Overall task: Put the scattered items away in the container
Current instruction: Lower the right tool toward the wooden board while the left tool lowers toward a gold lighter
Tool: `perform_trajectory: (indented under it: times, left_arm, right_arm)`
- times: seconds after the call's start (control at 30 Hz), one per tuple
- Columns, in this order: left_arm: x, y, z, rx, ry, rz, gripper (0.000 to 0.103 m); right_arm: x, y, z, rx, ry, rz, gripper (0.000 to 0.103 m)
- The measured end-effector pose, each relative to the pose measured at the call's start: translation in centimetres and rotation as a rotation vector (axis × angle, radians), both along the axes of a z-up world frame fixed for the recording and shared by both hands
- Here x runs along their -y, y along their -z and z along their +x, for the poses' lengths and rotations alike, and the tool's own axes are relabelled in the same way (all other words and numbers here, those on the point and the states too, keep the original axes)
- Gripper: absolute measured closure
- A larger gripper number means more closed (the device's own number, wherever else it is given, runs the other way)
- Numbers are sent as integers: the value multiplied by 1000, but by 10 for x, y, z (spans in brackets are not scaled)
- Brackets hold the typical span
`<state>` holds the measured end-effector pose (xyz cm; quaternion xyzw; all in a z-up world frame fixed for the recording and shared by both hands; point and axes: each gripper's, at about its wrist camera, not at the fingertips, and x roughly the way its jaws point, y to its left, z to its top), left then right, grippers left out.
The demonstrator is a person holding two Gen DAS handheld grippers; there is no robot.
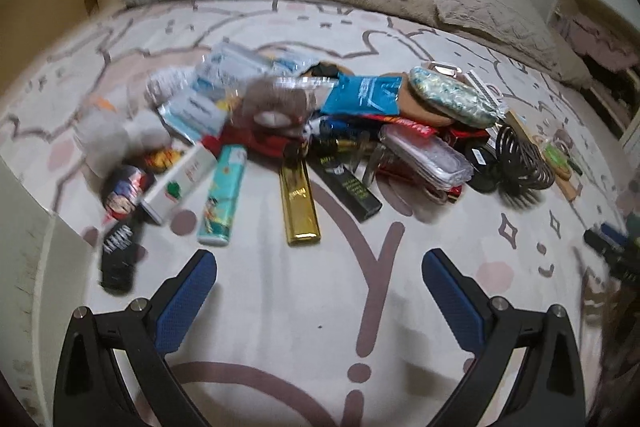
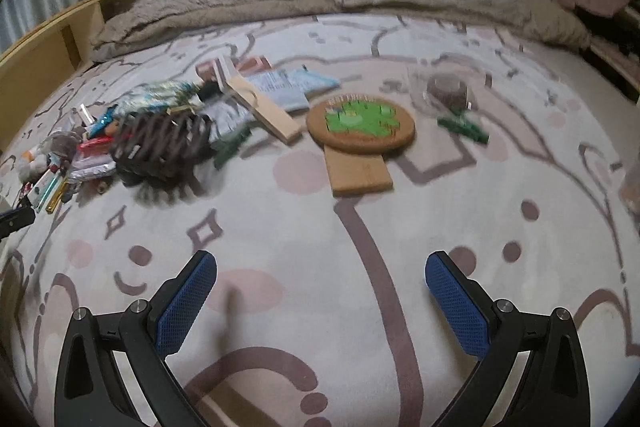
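Both claws are released and hold nothing. The left gripper (image 1: 319,267) hovers over the patterned pale bed cover (image 1: 320,347) with its blue pads wide apart, and the right gripper (image 2: 320,269) hovers the same way over a bare part of the cover.

The scattered things lie in a dense heap in front of the left gripper. The nearest pieces are a shiny gold rectangular box (image 1: 300,205), a slim teal and white printed box (image 1: 223,197) and a long black box with gold letters (image 1: 350,189). Behind them are a blue foil packet (image 1: 366,95) and a black coiled wire spring (image 1: 520,163). In front of the right gripper, apart from the heap, lies a round cork board with a green picture (image 2: 361,125), which rests partly on a flat wooden board (image 2: 360,173). A pale curved wall (image 1: 28,239) at the left edge of the left view may be the container, but I cannot tell for sure.

The step in hand seems to be choosing a first item. The gold box is a good choice, I think, because it lies alone at the edge and points toward the left gripper. It is best to bring the pads down on its two long sides and close slowly, since the foil surface looks slippery. The neighbour boxes are near, so the pads should not push them.
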<state>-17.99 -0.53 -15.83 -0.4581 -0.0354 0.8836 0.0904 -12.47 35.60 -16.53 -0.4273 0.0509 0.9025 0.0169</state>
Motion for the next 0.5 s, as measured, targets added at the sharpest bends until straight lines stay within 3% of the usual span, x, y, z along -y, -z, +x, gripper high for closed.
perform_trajectory:
  times: [0.17, 0.5]
  left_arm:
    - [-1, 14, -8, 39, -15, 4, 1]
    - [-10, 27, -15, 54, -9, -69, 0]
  right_arm:
    - [-4, 9, -6, 44, 11, -17, 0]
    - [-5, 18, -24, 82, -1, 6, 0]
